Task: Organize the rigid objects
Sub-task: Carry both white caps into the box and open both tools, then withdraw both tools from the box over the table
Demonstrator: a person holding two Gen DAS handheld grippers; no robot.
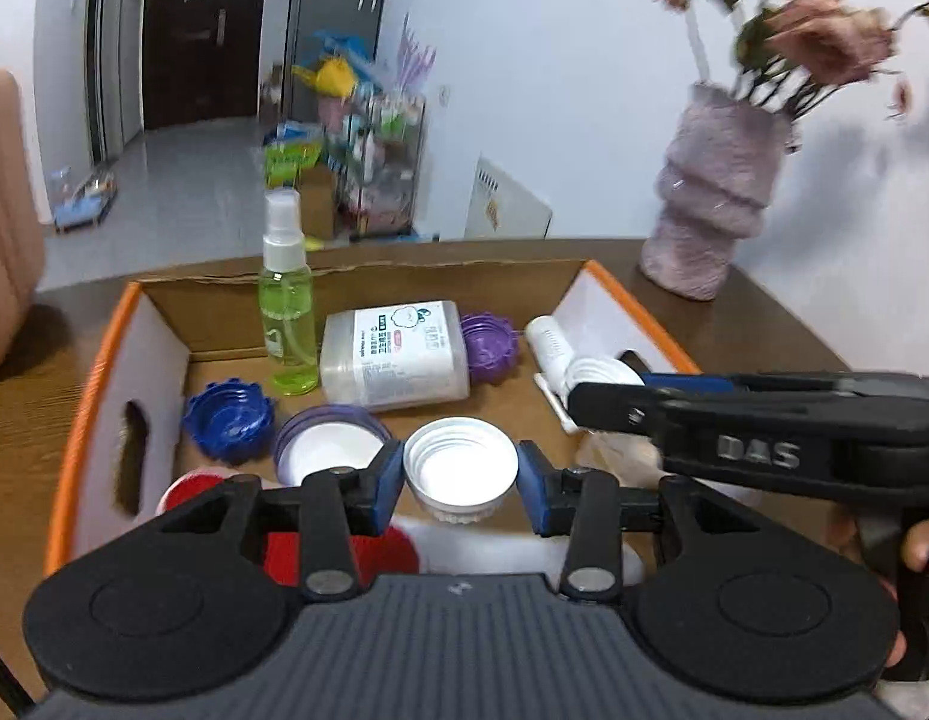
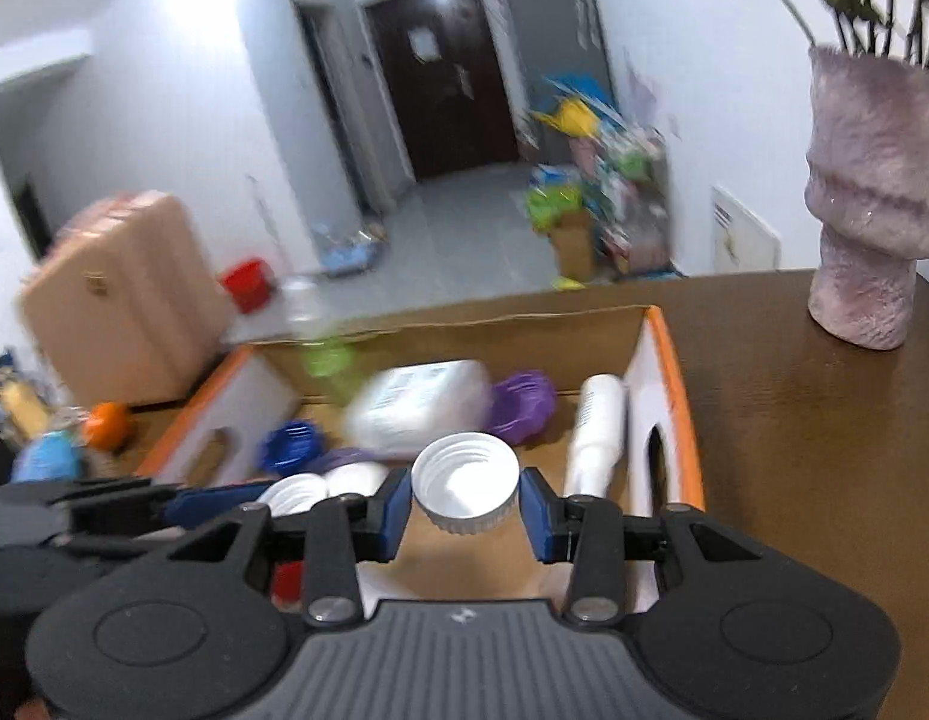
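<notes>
Left claw (image 1: 459,483): you have it clenched on a white screw cap (image 1: 461,468); both blue pads (image 1: 387,483) press against the cap's ribbed sides, and the opening stands only as wide as the cap.
Right claw (image 2: 464,507): you grip a second white cap (image 2: 466,489) the same way, its threaded hollow facing up and its ribbed rim between the pads.
Where the caps are: each hangs in its claw above the near part of the cardboard box (image 1: 368,294), not resting on the box floor.
Box: open-topped, orange-edged, white side walls with hand-hole cutouts; it sits on the brown wooden surface (image 1: 782,336).
Inside the box: a green spray bottle (image 1: 287,300) stands upright at the back; a clear jar with a white label (image 1: 398,357) lies on its side with a purple lid (image 1: 490,347) at its end; a blue lid (image 1: 229,419) lies at the left; a purple-rimmed lid (image 1: 329,441) lies beside it; a white tube (image 2: 596,432) lies along the right wall.
Nearby: a fuzzy pink vase (image 1: 713,204) with dried flowers stands on the surface beyond the box's right corner.
Sharpness: your right view is motion-blurred, so labels there are unreadable.
</notes>
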